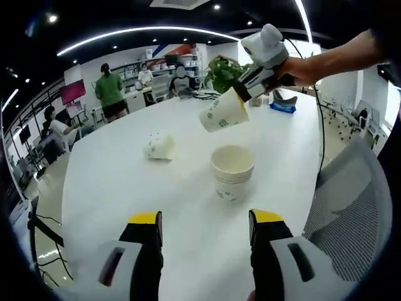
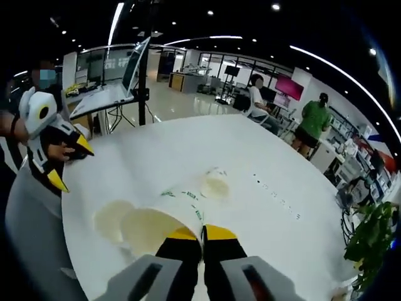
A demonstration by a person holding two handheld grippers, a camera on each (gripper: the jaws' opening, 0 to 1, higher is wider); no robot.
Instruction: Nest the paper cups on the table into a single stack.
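Left gripper view, left to right: a loose paper cup (image 1: pixel 159 147) lies tipped on its side on the white desk (image 1: pixel 125 182), well left of the upright stack of cups (image 1: pixel 232 171), mouth open upward. Left tongs (image 1: pixel 205 227) wide, empty, low over the near desk edge, just short of the stack. Right tongs (image 1: pixel 241 95) come in from upper right, pinched on the rim of a held cup (image 1: pixel 223 113), which hangs tilted, base down-left, above and slightly behind the stack. Right gripper view: right tongs (image 2: pixel 202 234) narrow on the held cup (image 2: pixel 160 219). Judgement: the right hand is nearer; the cup's long axis needs righting to vertical over the stack mouth before lowering.
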